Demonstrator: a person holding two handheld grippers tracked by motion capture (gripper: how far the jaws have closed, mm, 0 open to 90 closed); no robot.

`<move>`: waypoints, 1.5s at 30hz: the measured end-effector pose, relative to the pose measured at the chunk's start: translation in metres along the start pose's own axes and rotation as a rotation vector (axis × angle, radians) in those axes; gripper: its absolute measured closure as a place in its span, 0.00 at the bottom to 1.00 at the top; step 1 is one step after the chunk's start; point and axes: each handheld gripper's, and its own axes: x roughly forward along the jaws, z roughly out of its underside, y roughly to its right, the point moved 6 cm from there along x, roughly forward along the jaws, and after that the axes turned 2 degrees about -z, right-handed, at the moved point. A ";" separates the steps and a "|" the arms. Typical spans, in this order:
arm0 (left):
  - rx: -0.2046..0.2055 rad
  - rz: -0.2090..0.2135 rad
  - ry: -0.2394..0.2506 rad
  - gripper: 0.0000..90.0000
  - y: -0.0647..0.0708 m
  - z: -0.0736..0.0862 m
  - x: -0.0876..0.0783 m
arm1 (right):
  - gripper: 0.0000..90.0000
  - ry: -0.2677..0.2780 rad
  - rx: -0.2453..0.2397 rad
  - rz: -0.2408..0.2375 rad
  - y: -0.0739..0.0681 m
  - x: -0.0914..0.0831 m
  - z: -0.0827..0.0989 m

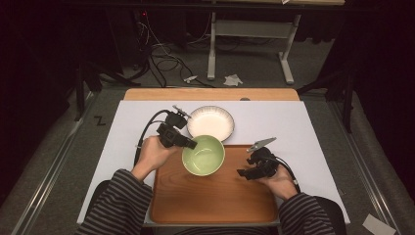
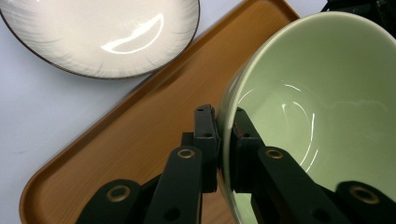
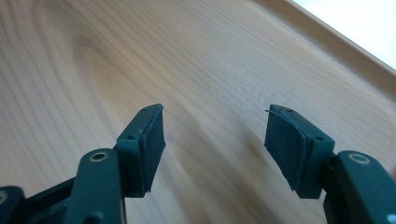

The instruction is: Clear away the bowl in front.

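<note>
Now your left gripper (image 2: 225, 140) pinches near rim of pale green ceramic bowl (image 1: 203, 155), bowl over far edge of brown wooden tray (image 1: 215, 196); right gripper (image 3: 215, 140) spread, unladen, right of bowl above tray.

Dim surroundings, bright table, glossy glare.
</note>
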 end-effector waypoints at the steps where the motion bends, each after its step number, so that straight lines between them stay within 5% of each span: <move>1: -0.004 0.001 0.002 0.94 0.000 0.001 0.001 | 0.44 0.000 0.001 0.000 0.000 0.000 0.000; 45: 0.025 -0.039 -0.125 0.94 0.000 0.044 0.058 | 0.43 0.006 0.001 0.002 0.001 -0.001 0.000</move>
